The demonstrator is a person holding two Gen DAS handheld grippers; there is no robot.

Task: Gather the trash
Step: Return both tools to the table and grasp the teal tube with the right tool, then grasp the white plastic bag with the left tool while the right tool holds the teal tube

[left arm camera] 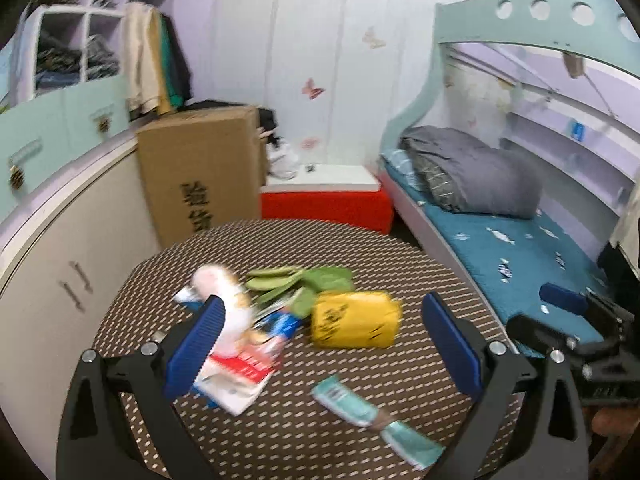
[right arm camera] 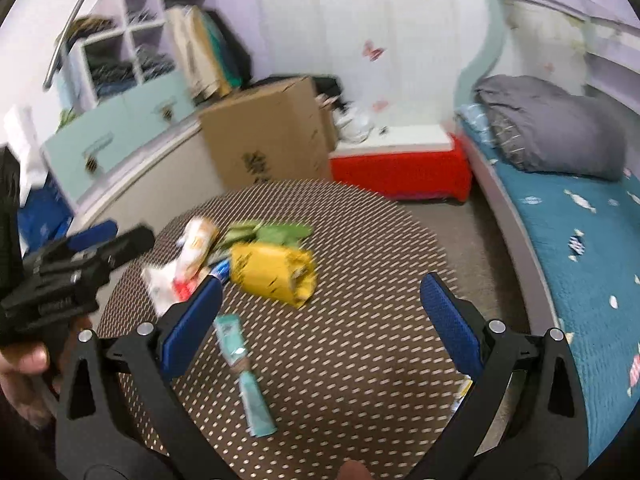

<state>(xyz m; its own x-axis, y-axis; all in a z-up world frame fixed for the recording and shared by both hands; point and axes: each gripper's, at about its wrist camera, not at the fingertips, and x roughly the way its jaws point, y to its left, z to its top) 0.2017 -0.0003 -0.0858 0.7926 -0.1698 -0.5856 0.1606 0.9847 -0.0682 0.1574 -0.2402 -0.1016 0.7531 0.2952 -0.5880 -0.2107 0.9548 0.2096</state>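
Left gripper (left arm camera: 324, 344) and right gripper (right arm camera: 320, 320): fingers spread wide, holding nothing. Yellow packet (left arm camera: 354, 320) lay at 12 o'clock between the left fingers; teal wrapper (right arm camera: 246, 376) at 7 o'clock of it.

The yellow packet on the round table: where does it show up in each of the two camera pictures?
Left wrist view: the yellow packet lies just right of centre, between the open blue fingers.
Right wrist view: the yellow packet sits left of centre, just beyond the left fingertip.
Shared landmark: the teal wrapper lies nearer the camera than the packet in both views, on the patterned table.
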